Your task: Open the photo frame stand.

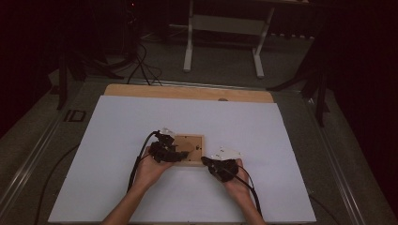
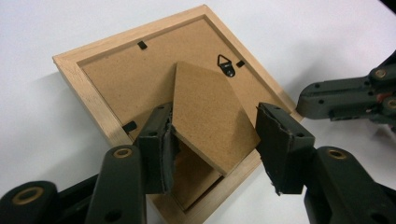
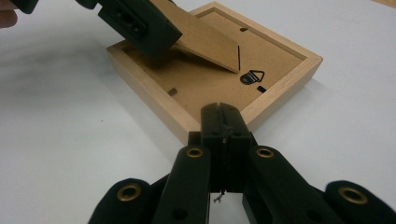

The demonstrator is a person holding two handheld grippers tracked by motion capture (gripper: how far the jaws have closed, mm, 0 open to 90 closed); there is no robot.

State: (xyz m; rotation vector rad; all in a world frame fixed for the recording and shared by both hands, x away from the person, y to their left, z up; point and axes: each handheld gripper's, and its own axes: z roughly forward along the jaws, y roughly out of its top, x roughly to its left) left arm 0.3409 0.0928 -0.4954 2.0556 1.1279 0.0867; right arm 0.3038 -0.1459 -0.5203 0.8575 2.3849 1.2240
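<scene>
A light wooden picture frame [image 1: 196,140] lies face down on the white sheet, its brown backing up. In the left gripper view the frame [image 2: 74,77] has its fibreboard stand [image 2: 205,102] swung up off the backing, and my left gripper [image 2: 212,144] straddles the stand's free end with both pads against its side edges. The right gripper view shows that stand [image 3: 210,42] tilted up under the left gripper's jaw [image 3: 140,23]. My right gripper [image 3: 223,114] is shut, holds nothing, and has its tips against the frame's [image 3: 285,70] near corner. From above, the left gripper [image 1: 180,153] and right gripper [image 1: 206,161] flank the frame's near edge.
A metal hanging hook [image 2: 226,63] and small black tabs sit on the backing. The white sheet [image 1: 117,140] covers a wooden tabletop whose far edge [image 1: 187,91] shows. Beyond stand white desk legs [image 1: 188,47] and floor cables [image 1: 141,65].
</scene>
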